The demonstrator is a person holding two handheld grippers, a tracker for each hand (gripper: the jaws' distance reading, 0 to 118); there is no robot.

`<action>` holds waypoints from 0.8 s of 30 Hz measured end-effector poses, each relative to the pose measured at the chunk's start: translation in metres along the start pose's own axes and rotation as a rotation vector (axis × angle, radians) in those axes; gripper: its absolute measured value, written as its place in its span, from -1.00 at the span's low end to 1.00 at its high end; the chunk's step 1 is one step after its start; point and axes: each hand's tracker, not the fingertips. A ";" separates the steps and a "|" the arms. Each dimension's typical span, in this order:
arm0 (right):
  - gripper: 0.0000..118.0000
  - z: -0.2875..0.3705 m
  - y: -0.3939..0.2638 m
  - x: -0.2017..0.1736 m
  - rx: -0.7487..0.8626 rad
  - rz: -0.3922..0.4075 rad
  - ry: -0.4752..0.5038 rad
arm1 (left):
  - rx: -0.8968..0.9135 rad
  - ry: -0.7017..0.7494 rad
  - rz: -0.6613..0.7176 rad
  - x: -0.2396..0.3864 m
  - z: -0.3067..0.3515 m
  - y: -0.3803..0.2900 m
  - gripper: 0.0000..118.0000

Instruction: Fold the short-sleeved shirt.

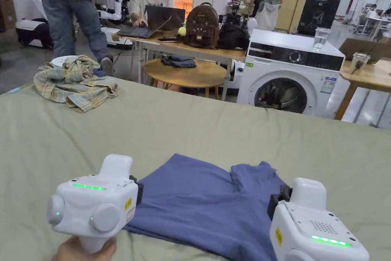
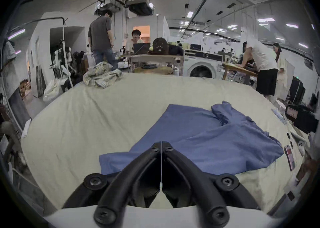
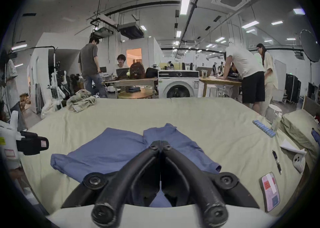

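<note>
A blue short-sleeved shirt (image 1: pixel 202 200) lies flat on the pale green bed sheet (image 1: pixel 191 132) near the front edge, partly folded, with a sleeve turned up at its far right. My left gripper (image 1: pixel 138 191) hovers at the shirt's left edge. In the left gripper view (image 2: pixel 161 143) its jaws are pressed together with nothing between them, above the blue cloth (image 2: pixel 207 138). My right gripper (image 1: pixel 278 200) hangs over the shirt's right edge. Seen in the right gripper view (image 3: pixel 161 142), its jaws are shut too and hold nothing, with the shirt (image 3: pixel 107 150) spread beneath.
A crumpled plaid shirt (image 1: pixel 74 82) sits at the bed's far left corner. A phone (image 3: pixel 270 192), a pen (image 3: pixel 277 162) and a strip of blue clips (image 3: pixel 264 127) lie along the bed's right side. Beyond the bed stand a washing machine (image 1: pixel 290 74), tables and several people.
</note>
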 end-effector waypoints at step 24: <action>-1.00 -0.056 -0.031 -0.013 -0.158 0.092 0.052 | -0.479 0.066 0.281 -0.157 -0.123 0.008 -0.01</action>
